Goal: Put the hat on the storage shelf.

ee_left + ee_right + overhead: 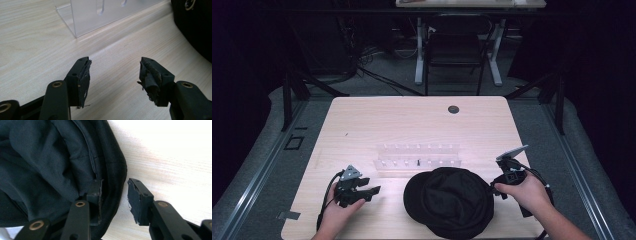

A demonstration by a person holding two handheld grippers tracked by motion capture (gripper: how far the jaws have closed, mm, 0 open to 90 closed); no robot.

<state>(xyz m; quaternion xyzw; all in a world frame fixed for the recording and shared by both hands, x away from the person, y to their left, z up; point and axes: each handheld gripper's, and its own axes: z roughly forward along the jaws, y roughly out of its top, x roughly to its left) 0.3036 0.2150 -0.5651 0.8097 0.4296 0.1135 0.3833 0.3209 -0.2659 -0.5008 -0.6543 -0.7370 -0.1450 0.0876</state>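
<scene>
One hand-held gripper [113, 195] straddles the black hat's [452, 200] rim.

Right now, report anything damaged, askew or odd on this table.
The left gripper has frayed, peeling black pads on its open jaws. The black hat lies upside down, lining showing, its rim between the right gripper's open jaws. Nothing is spilled.

Dim and dark all round the lit counter [362, 120] from above, overexposed to white at the far corner beside the black cap [50, 157], soft and slightly blurred up close.
</scene>
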